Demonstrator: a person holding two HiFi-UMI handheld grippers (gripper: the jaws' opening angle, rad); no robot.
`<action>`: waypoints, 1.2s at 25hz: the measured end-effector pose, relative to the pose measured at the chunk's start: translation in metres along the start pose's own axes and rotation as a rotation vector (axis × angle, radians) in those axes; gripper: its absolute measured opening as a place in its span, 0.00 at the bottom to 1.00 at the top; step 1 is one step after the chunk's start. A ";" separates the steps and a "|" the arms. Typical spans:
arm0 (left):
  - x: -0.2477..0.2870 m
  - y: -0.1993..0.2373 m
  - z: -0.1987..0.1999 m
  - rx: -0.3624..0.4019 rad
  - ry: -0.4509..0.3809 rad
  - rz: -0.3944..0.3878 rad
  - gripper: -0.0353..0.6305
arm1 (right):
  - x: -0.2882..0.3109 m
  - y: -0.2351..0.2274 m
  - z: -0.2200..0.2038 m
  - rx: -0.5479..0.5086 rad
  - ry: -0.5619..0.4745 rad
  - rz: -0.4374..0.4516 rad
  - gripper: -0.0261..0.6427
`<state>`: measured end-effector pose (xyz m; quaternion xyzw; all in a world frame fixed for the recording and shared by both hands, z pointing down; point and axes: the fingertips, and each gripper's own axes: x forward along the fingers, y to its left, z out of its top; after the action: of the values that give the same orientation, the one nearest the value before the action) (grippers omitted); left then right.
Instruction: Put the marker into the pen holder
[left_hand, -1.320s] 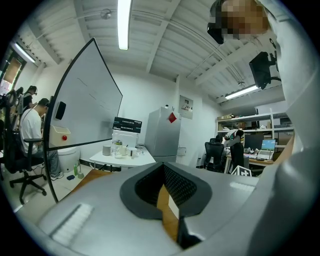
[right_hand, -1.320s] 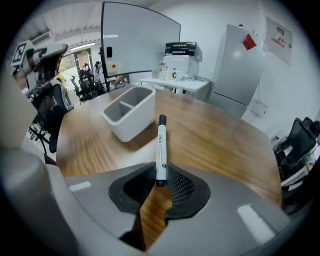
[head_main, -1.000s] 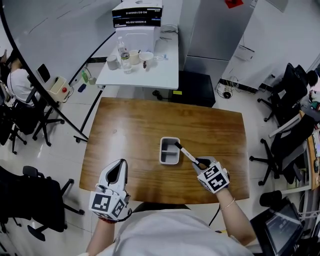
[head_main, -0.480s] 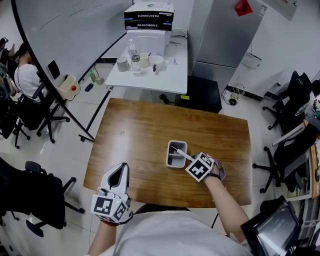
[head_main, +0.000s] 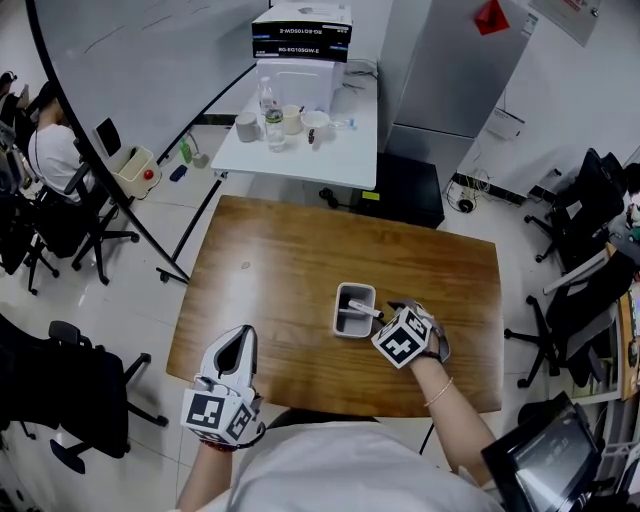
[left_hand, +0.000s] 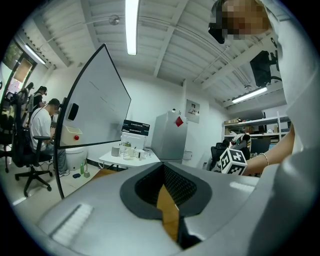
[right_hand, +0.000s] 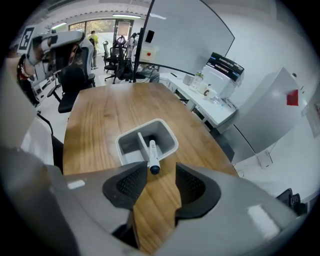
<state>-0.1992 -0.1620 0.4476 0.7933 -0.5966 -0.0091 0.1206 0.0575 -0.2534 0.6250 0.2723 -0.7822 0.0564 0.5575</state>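
In the head view, the right gripper (head_main: 398, 318) sits lower and closer to the holder (head_main: 342, 300) than a second ago, right of centre. The marker (head_main: 362, 309) no longer slants up from the gripper. It now lies low across the holder's right rim. The left gripper (head_main: 238, 345) waits at lower left, at the bench (head_main: 270, 260) edge, much as before.

In the left gripper view, the left gripper (left_hand: 162, 192) is clenched on nothing, with only bench showing past the pads.

In the right gripper view, the right gripper (right_hand: 162, 177) has just been opening and is released. The marker (right_hand: 151, 152) leans with its white end down inside the holder (right_hand: 171, 132). Its dark cap pokes over the near rim between the jaw tips, close to the left pad, and I cannot tell whether they touch. The drop looks made, though the marker may not be fully seated.
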 end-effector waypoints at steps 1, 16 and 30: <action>0.001 -0.001 0.001 0.001 0.000 -0.006 0.06 | -0.005 -0.002 0.001 0.019 -0.018 -0.010 0.29; -0.015 -0.057 0.005 0.070 0.003 -0.262 0.06 | -0.209 0.055 0.024 0.336 -0.895 -0.207 0.37; -0.193 -0.165 -0.037 0.099 -0.011 -0.188 0.06 | -0.295 0.212 -0.089 0.309 -1.001 -0.134 0.29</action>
<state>-0.0927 0.0711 0.4251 0.8508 -0.5199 0.0046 0.0765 0.0966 0.0680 0.4372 0.3943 -0.9162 -0.0015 0.0715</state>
